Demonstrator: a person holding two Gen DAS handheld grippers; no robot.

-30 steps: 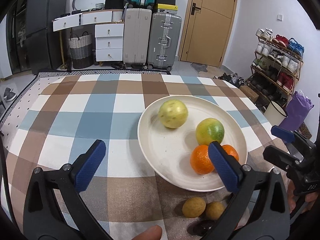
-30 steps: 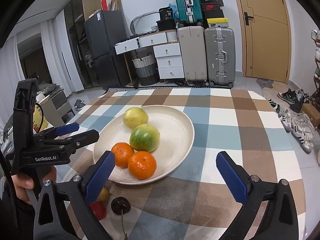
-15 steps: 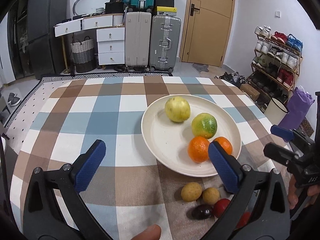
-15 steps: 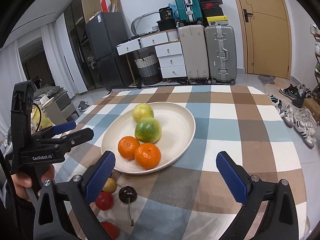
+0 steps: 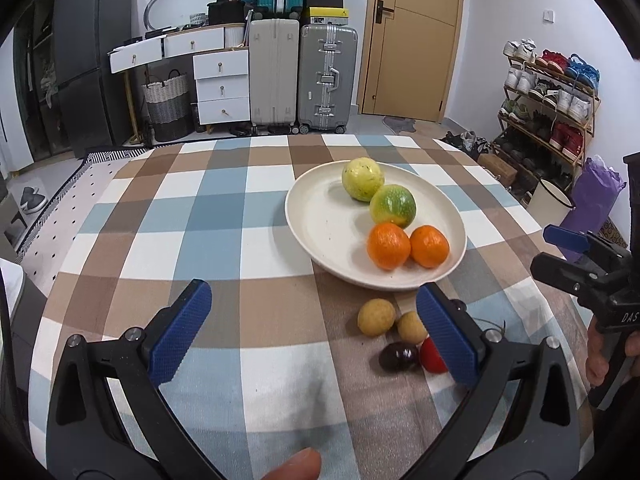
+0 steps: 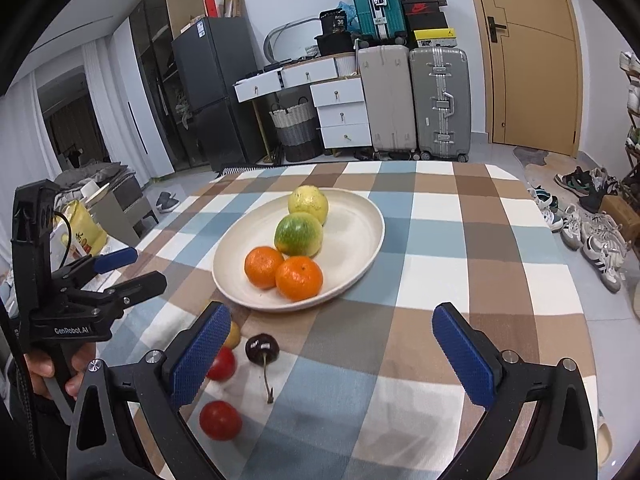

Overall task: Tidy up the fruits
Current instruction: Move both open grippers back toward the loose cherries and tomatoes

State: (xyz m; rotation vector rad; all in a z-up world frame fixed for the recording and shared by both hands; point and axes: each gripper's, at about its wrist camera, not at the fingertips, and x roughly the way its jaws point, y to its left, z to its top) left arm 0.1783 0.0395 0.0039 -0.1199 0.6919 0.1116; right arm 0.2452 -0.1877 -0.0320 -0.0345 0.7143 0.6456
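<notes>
Both the left gripper and right gripper are held empty, fingers spread, above the desk near the plate.

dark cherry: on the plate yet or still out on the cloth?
Out. The dark cherry lies on the checked tablecloth, near the rim of the plate, stem pointing away from it. Both grippers are open, empty.

In the left wrist view, the blue-padded right finger of the left gripper covers most of a small red round fruit and the edge of a tan round fruit beside it. In the right wrist view, the right gripper's blue left pad hides part of another red fruit and nearly all of a yellowish one. The person's hand holding the black handle at the left view's right edge is cut off by the frame.
</notes>
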